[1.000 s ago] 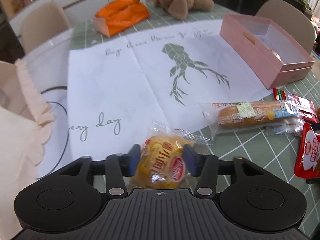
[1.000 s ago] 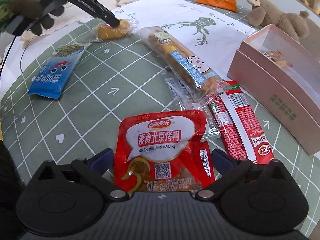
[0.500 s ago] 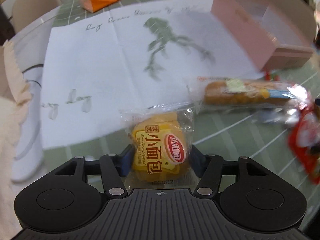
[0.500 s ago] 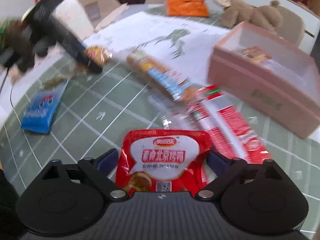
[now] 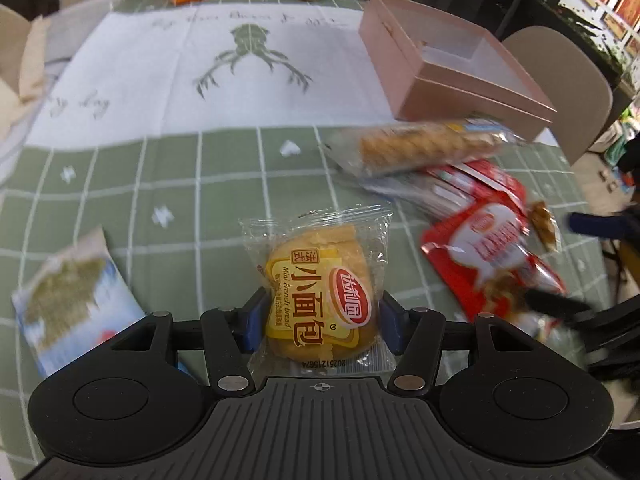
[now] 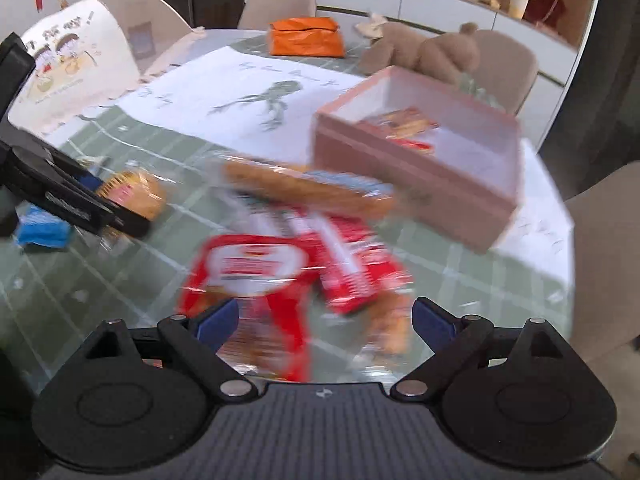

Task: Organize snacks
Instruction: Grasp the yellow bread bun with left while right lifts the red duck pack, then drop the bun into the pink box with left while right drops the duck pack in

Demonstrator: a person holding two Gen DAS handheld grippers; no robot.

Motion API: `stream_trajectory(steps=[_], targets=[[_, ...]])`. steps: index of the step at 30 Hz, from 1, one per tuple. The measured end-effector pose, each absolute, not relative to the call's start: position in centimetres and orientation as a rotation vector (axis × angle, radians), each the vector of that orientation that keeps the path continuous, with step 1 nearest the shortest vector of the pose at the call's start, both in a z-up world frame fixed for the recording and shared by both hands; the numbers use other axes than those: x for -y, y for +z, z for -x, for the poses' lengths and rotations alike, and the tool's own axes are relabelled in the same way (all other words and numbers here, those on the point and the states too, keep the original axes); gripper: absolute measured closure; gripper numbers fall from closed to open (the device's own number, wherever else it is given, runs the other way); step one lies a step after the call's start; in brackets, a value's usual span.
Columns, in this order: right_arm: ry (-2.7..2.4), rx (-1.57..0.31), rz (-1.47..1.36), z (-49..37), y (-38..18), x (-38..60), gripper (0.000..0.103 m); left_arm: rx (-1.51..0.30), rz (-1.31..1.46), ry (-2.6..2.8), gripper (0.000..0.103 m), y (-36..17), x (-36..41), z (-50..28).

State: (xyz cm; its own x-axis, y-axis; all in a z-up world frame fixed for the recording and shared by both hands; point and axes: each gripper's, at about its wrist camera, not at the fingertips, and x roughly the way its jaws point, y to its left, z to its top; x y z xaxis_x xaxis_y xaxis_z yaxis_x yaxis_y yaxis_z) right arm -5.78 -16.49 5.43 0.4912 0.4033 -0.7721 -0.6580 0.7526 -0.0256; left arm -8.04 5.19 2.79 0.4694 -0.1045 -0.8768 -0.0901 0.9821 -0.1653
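Above the checked cloth (image 5: pixel 168 184), left gripper (image 5: pixel 320 320) jaws clamp the mini bread (image 5: pixel 320 296).

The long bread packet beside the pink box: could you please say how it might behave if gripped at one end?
The long bread packet would probably sag, being long with a loose clear wrapper. It looks light, since it rests across the red packets without visibly flattening them. The glossy film could slip in the tongs.

Left gripper (image 5: pixel 320 316) clamped, blue pads pressing a load between them. Right gripper (image 6: pixel 324 322) jaws spread wide.
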Motion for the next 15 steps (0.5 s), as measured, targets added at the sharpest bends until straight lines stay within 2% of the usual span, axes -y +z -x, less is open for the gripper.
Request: stream_trajectory(steps=[6,9,10,15], targets=[[0.654,-0.914,0.411,5.5,2.1,11.2,0.012,-1.106,0.184,-0.047,0.042,2.8,-4.6,9.4],[0.683,-0.937,0.361,5.0,2.8,12.2,0.028,-1.093,0.157,-0.058,0.041,2.8,-4.3,9.8],[0.695,-0.932,0.358,5.0,3.3,12.8,0.041,-1.091,0.151,-0.059,0.041,2.8,-4.2,9.9],[0.673,-0.875,0.321,5.4,6.3,17.1,0.044,-1.071,0.194,-0.073,0.043,3.0,-4.5,9.8]])
